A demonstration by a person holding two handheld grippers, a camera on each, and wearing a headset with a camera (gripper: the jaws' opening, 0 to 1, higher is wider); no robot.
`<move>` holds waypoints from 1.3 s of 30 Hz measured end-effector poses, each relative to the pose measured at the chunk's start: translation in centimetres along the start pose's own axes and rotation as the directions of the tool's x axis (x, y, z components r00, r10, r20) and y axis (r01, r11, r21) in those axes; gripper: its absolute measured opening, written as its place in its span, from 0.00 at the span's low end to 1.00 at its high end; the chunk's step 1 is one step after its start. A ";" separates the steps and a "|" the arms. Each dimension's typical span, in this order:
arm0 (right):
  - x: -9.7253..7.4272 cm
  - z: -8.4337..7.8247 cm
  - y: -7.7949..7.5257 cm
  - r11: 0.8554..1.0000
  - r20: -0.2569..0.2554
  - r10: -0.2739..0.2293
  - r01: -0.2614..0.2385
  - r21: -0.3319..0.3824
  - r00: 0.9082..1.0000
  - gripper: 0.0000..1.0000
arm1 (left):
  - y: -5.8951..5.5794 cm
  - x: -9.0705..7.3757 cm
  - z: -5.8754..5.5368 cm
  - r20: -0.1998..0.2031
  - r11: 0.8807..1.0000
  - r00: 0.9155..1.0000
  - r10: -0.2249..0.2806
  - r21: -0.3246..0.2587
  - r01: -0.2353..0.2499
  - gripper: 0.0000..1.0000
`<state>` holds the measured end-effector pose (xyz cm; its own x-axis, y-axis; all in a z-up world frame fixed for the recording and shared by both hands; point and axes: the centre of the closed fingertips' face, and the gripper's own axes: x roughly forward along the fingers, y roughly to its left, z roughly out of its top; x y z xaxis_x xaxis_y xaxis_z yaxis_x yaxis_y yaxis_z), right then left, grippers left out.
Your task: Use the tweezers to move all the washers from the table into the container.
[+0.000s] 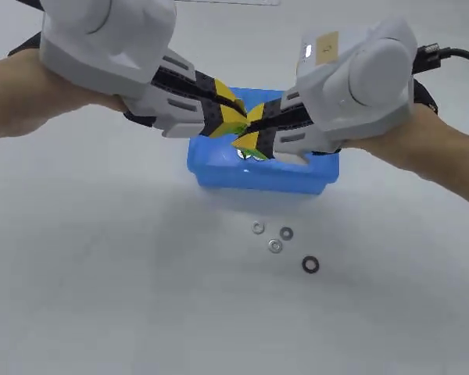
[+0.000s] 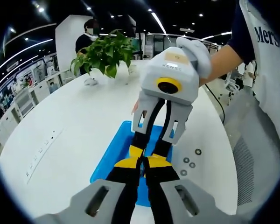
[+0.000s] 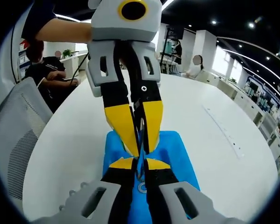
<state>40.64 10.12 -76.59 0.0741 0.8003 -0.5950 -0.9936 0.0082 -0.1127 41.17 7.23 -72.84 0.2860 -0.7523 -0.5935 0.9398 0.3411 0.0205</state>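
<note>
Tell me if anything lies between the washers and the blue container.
Nothing visible does: bare table separates the washers from the container. The left gripper and right gripper hover above the container.

a white tabletop [image 1: 102,297] spreads wide and rounded, bare over most of its surface. in the left gripper view a leafy green potted plant [image 2: 105,51] stands at its far end, with a small white object [image 2: 90,81] just beside it and a person [image 2: 90,29] standing behind the leaves near a white pillar [image 2: 67,39]. in the right gripper view a grey mesh chair [image 3: 16,140] sits at the tabletop's edge, a seated person [image 3: 46,70] beyond it. ceiling lights [image 2: 158,21] run overhead.
</note>
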 end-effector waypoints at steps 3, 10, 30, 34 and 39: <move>0.0 0.0 0.1 1.000 -0.002 0.001 -0.001 -0.007 1.000 0.09 | -0.2 0.1 0.2 0.001 1.000 1.000 -0.004 0.008 0.004 0.08; 0.0 0.0 0.2 0.999 -0.004 0.030 -0.030 -0.012 1.000 0.11 | -0.7 0.0 0.3 0.006 0.998 1.000 0.007 0.064 -0.008 0.07; -3.3 2.3 1.9 0.996 0.014 -0.010 0.011 -0.086 1.000 0.11 | -3.4 -2.6 4.0 0.046 0.985 0.999 -0.020 0.174 0.011 0.07; -4.5 3.1 2.9 0.993 0.018 -0.022 0.024 -0.112 1.000 0.10 | -4.8 -3.2 5.1 0.054 0.979 0.998 -0.026 0.201 0.015 0.07; -6.1 3.8 4.2 0.995 0.032 -0.030 0.033 -0.098 0.999 0.10 | -6.7 -3.7 6.4 0.077 0.976 0.997 -0.032 0.216 0.015 0.07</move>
<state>35.64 7.55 -70.39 0.1008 0.8186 -0.5655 -0.9775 -0.0243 -0.2094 35.07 4.10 -65.64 0.2691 -0.8040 -0.5302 0.9621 0.1999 0.1852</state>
